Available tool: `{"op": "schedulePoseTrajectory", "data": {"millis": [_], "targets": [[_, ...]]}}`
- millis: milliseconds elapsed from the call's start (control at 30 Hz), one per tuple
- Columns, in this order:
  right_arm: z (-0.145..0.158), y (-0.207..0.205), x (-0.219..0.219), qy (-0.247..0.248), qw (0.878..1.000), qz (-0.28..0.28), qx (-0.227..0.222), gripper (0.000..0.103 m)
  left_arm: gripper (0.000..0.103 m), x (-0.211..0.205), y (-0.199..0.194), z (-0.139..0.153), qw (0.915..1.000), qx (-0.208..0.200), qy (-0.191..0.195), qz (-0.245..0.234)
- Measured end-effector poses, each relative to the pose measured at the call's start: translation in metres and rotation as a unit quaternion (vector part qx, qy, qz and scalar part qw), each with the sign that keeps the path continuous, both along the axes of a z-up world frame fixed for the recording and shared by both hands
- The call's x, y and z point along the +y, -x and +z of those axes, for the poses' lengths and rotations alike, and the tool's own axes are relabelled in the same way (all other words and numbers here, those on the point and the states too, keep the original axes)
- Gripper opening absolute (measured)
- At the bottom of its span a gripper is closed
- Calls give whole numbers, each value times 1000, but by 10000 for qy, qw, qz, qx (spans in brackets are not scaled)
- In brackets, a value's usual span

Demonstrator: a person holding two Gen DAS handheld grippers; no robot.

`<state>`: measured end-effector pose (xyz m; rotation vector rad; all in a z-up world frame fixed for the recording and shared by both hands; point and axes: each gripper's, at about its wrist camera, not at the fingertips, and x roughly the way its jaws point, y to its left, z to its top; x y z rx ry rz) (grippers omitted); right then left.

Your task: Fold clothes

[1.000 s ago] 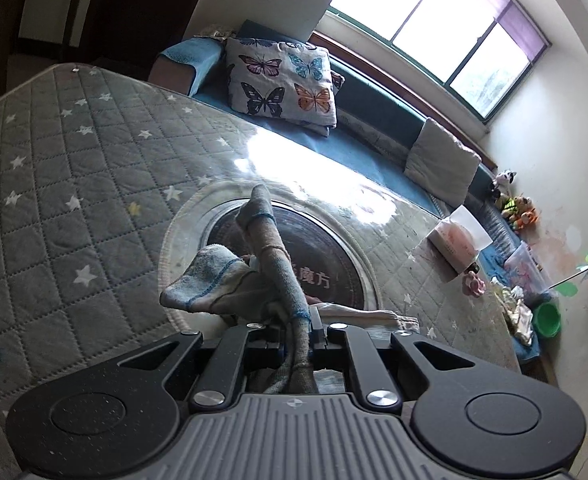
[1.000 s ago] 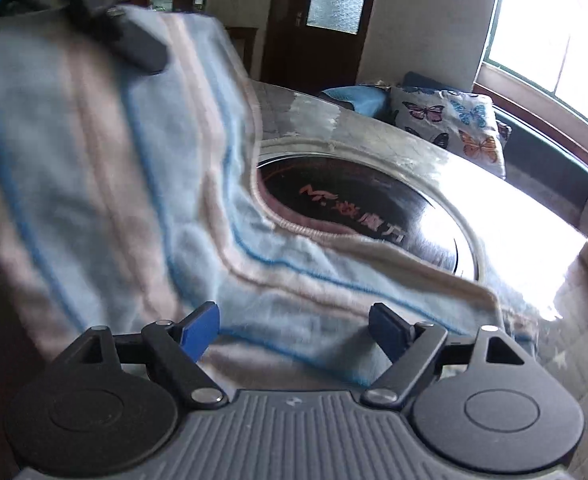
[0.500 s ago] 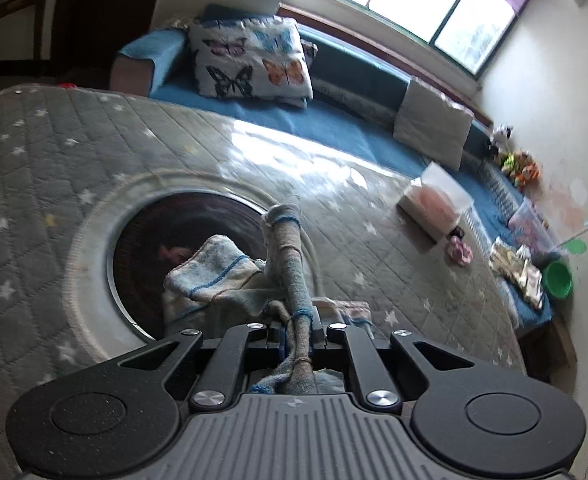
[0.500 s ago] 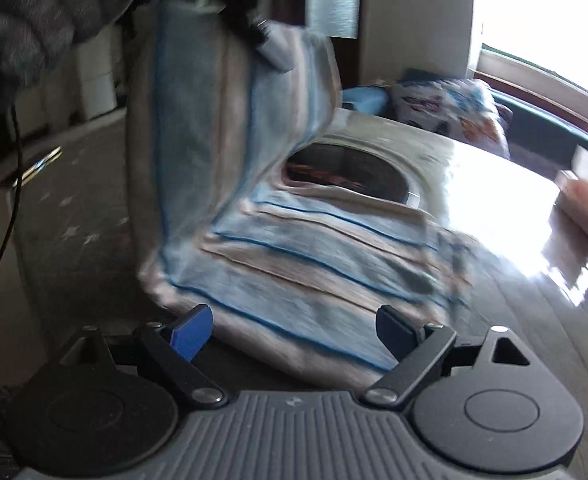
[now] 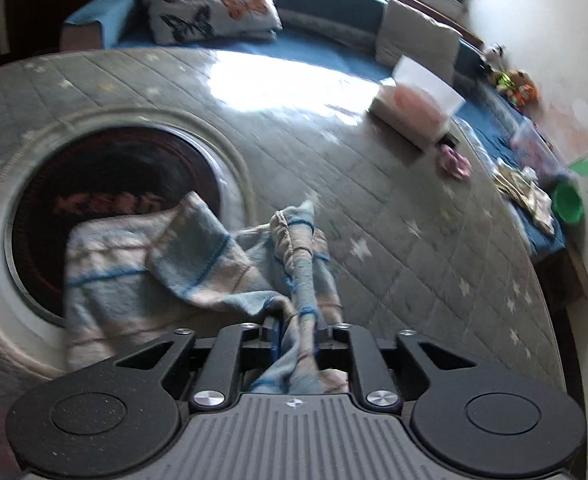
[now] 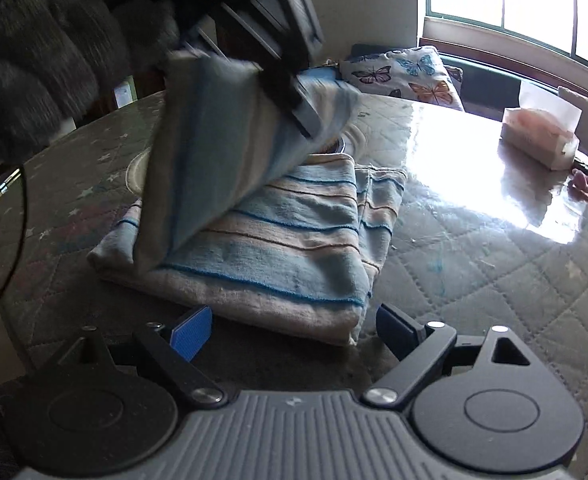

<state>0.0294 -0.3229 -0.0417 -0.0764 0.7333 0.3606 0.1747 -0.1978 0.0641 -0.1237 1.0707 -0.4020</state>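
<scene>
Beside tissue box (image 6: 539, 136), left gripper (image 5: 295, 328) pinching striped garment (image 6: 294, 248); right gripper (image 6: 294, 328) agape.

Daylight from the window (image 6: 533, 0) glares on a quilted star-patterned table (image 5: 413, 216) beside a blue sofa (image 5: 325, 48).

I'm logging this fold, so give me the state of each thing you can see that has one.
Left tool: shut on cloth.
Right tool: open, holds nothing.
Cloth: partly folded on the table, one part lifted.
Tissue box: open, a tissue sticking up.
</scene>
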Motion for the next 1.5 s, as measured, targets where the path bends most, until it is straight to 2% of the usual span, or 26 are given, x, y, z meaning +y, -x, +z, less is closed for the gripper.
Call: {"op": "schedulePoseTrajectory", "data": {"millis": [33, 133, 200, 467, 733, 833, 967, 1167, 1300, 1400, 1500], "targets": [[0, 1, 0, 0, 10000, 13, -8, 91, 31, -3, 1, -3, 10000, 29, 43, -78], [1, 3, -3, -61, 10000, -8, -12, 92, 36, -11, 5, -7, 9995, 24, 136, -298], [1, 5, -5, -111, 9999, -36, -13, 92, 44, -13, 8, -8, 9989, 8, 177, -425], [8, 15, -19, -380, 9990, -220, 59, 92, 55, 1, 18, -1, 9974, -190, 276, -632], [38, 17, -46, -839, 9954, -382, -276, 90, 56, 39, 38, 1, 9967, -520, 213, -578], [49, 9, -48, -912, 9941, -407, -415, 85, 56, 52, 47, -2, 9962, -687, 58, -537], [53, -8, -45, -1126, 9919, -398, -427, 67, 56, 65, 57, -11, 9948, -869, -264, -460], [49, -43, -33, -1442, 9893, -110, -168, 55, 56, 76, 72, -28, 9927, -982, -522, -460], [43, -68, -21, -1662, 9860, 117, 106, 55, 56, 77, 82, -35, 9900, -1104, -695, -529], [36, -84, -9, -1566, 9872, 194, 218, 55, 56, 78, 85, -38, 9887, -1162, -757, -569], [28, -99, -6, -1433, 9893, 60, 263, 63, 56, 79, 86, -36, 9878, -1220, -771, -579]]}}
